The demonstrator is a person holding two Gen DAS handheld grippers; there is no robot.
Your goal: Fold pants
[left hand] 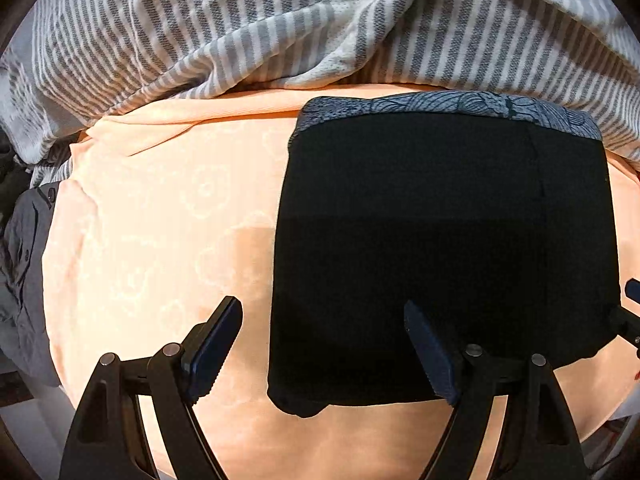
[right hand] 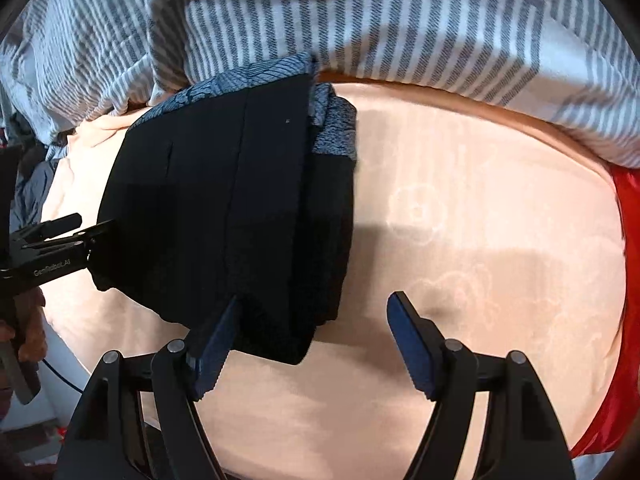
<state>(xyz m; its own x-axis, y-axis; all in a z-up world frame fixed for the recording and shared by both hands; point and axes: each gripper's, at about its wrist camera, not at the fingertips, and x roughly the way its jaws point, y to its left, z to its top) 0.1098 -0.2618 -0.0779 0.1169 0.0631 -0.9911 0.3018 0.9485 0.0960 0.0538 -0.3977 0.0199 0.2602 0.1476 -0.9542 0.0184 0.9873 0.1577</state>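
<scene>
- Black pants (left hand: 440, 248) lie folded into a compact, roughly rectangular stack on a peach bedsheet (left hand: 168, 216), with a blue-grey patterned waistband (left hand: 448, 105) showing along the stack's far edge.
- From the right wrist view the stack shows several layers at its right edge, where a second bit of patterned fabric peeks out beneath the top layer; the layers look fairly well aligned, though the near corner juts a little.
- Far behind the stack, a grey-and-white striped blanket (left hand: 240, 28) is bunched along the far side of the bed, touching or nearly touching the waistband edge.
- Left tool (left hand: 324, 344) hovers over the stack's near left corner with its jaws spread wide, gripping nothing; one finger is over the sheet, the other over the black cloth.
- Right tool (right hand: 312, 340) is also spread apart and empty, its left finger at or just over the stack's near right corner, its right finger above bare sheet.
- A grey garment (left hand: 24, 256) lies off the bed's left edge, and red fabric (right hand: 628, 264) shows at the right edge; neither is involved.
- My judgement: the folding is essentially done. What may remain is a small squaring-up of the near corner or simply pulling both tools away; a further fold looks unnecessary given how compact the stack already is.
</scene>
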